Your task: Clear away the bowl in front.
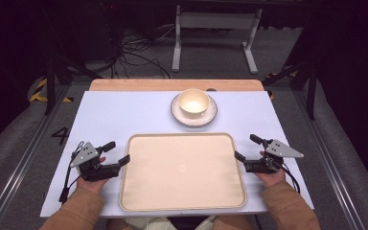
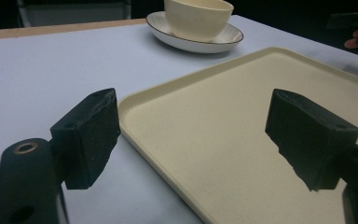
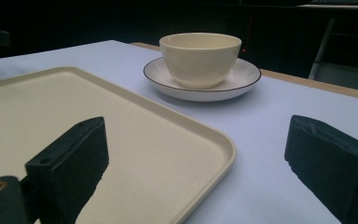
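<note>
A cream tray (image 1: 182, 172) lies flat on the near half of a pale worktop (image 1: 124, 115), its long side running across the person's front. Beyond its far edge, well apart from it, a cream bowl (image 1: 194, 102) stands upright on a white saucer (image 1: 210, 116) with a thin dark rim line. The tray's surface is bare, and neither tray, bowl nor saucer carries any readable print or brand.

The left gripper (image 1: 117, 154) is held just beside the tray's left edge, pointing inward toward it. Its jaws stand wide apart with nothing between them; in the left gripper view (image 2: 193, 135) one jaw hangs over the bare worktop and the other over the tray, with the tray's rounded corner between them below. The right gripper (image 1: 247, 148) mirrors it at the tray's right edge, its jaws also spread wide and holding nothing; in the right gripper view (image 3: 196, 158) the tray's far right corner lies under the gap. Each gripper carries a grey three-cornered plate on top, and tan sleeves (image 1: 76, 211) come in from the near edge.

On the grey floor left of the worktop a dark figure "4" (image 1: 60, 135) is marked, and yellow-and-black striped tape (image 1: 38, 91) shows farther back.
</note>
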`<state>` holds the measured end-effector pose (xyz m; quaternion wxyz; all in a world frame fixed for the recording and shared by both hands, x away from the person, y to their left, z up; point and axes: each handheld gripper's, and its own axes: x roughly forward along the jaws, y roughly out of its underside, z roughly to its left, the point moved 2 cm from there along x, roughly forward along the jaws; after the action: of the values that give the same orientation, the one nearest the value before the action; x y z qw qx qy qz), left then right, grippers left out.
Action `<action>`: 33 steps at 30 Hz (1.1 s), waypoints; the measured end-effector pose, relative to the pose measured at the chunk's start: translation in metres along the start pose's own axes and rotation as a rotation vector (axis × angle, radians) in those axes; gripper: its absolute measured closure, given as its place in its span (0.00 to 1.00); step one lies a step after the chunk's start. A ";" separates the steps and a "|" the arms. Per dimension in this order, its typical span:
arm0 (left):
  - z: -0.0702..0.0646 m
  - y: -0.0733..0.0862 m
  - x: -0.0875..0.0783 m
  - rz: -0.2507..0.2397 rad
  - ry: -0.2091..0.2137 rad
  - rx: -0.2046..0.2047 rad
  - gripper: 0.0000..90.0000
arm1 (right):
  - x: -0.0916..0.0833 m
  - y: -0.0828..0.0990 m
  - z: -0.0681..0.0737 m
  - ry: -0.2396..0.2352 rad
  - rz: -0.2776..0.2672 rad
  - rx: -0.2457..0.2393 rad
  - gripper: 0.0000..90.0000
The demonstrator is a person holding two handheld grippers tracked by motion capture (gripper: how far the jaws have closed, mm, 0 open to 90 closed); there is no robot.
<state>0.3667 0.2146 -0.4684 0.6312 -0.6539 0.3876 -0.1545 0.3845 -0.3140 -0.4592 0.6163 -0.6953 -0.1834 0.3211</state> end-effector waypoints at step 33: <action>-0.011 -0.026 -0.003 -0.023 0.027 0.006 0.14 | 0.000 0.000 -0.001 0.017 -0.001 0.013 0.04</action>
<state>0.3655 0.2064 -0.4411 0.6259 -0.6542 0.3883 -0.1716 0.3848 -0.3147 -0.4596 0.6225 -0.6940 -0.1762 0.3160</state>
